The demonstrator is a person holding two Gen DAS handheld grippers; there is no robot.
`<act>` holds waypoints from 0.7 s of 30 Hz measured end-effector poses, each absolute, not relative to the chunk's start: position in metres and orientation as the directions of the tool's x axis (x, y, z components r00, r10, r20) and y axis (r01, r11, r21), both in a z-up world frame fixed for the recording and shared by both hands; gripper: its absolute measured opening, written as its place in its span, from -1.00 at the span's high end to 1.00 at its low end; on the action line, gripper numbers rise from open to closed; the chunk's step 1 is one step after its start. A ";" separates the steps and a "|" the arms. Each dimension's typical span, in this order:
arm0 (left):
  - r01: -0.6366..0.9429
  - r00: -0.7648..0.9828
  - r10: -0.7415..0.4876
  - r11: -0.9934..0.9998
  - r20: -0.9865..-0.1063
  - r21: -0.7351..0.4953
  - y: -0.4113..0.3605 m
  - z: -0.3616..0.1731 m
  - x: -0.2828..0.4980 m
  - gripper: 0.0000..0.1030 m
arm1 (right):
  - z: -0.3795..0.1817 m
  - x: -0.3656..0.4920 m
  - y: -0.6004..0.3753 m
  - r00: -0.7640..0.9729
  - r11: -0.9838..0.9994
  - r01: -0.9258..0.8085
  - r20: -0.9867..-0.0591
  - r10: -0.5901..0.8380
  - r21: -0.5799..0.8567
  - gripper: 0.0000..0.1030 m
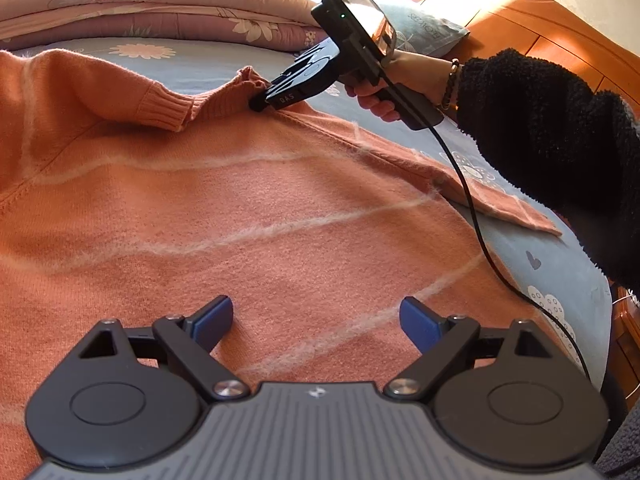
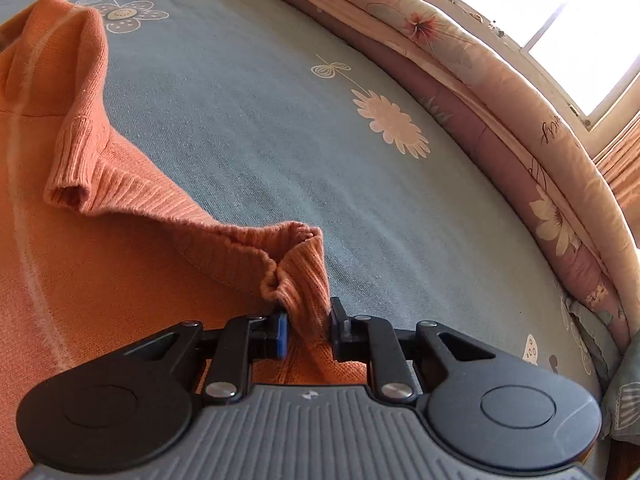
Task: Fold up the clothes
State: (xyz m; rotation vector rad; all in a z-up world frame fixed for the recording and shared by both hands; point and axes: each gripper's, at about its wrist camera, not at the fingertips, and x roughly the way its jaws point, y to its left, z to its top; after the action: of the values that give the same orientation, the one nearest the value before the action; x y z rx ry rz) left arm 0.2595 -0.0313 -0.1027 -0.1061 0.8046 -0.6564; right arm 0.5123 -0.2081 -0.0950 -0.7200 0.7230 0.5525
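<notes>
An orange knit sweater with pale stripes lies spread on a blue-grey flowered bedsheet. One sleeve cuff is folded in over the body; the other sleeve lies out to the right. My left gripper hovers open just above the sweater's body, with nothing between its blue pads. My right gripper is shut on a bunched corner of the sweater's ribbed edge. In the left wrist view the right gripper pinches that edge at the far side of the garment.
A person's hand and black fleece sleeve hold the right gripper, whose cable trails across the right sleeve. A folded floral quilt lines the far side of the bed. A pillow and wooden headboard are at right.
</notes>
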 end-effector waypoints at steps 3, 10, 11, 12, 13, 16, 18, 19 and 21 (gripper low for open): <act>0.505 0.508 -0.586 0.797 -0.632 -0.333 -0.029 -0.103 0.259 -0.75 | -0.097 0.527 -0.221 0.610 0.728 -0.624 -0.760 0.224 -0.285 0.32; 0.494 0.493 -0.632 0.769 -0.598 -0.406 -0.017 -0.109 0.265 -0.79 | -0.096 0.546 -0.232 0.572 0.867 -0.471 -0.804 0.161 -0.162 -0.36; 0.492 0.491 -0.637 0.766 -0.594 -0.414 -0.015 -0.110 0.266 -0.80 | -0.095 0.545 -0.230 0.572 0.869 -0.464 -0.807 0.147 -0.171 -0.36; 0.491 0.490 -0.640 0.763 -0.592 -0.420 -0.014 -0.110 0.267 -0.80 | -0.094 0.544 -0.227 0.572 0.872 -0.456 -0.809 0.134 -0.179 -0.36; 0.489 0.488 -0.643 0.762 -0.591 -0.425 -0.014 -0.111 0.267 -0.80 | -0.092 0.543 -0.225 0.572 0.874 -0.448 -0.811 0.120 -0.187 -0.36; 0.485 0.488 -0.635 0.768 -0.599 -0.419 -0.014 -0.109 0.267 -0.80 | -0.081 0.523 -0.212 0.611 0.834 -0.462 -0.790 0.052 -0.302 -0.36; 0.485 0.495 -0.617 0.780 -0.611 -0.395 -0.015 -0.107 0.265 -0.80 | -0.071 0.511 -0.204 0.629 0.810 -0.469 -0.777 0.027 -0.352 -0.36; 0.485 0.500 -0.609 0.786 -0.615 -0.383 -0.015 -0.106 0.264 -0.80 | -0.064 0.506 -0.200 0.639 0.805 -0.472 -0.768 0.031 -0.360 -0.36; 0.485 0.510 -0.594 0.796 -0.622 -0.362 -0.015 -0.105 0.264 -0.80 | -0.047 0.494 -0.191 0.650 0.804 -0.493 -0.755 0.087 -0.331 -0.36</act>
State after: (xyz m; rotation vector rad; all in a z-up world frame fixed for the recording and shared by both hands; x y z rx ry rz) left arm 0.2636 -0.0152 -0.1049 -0.1479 0.8057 -0.6523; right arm 0.4940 -0.1907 -0.0468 -0.5533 0.8024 0.3495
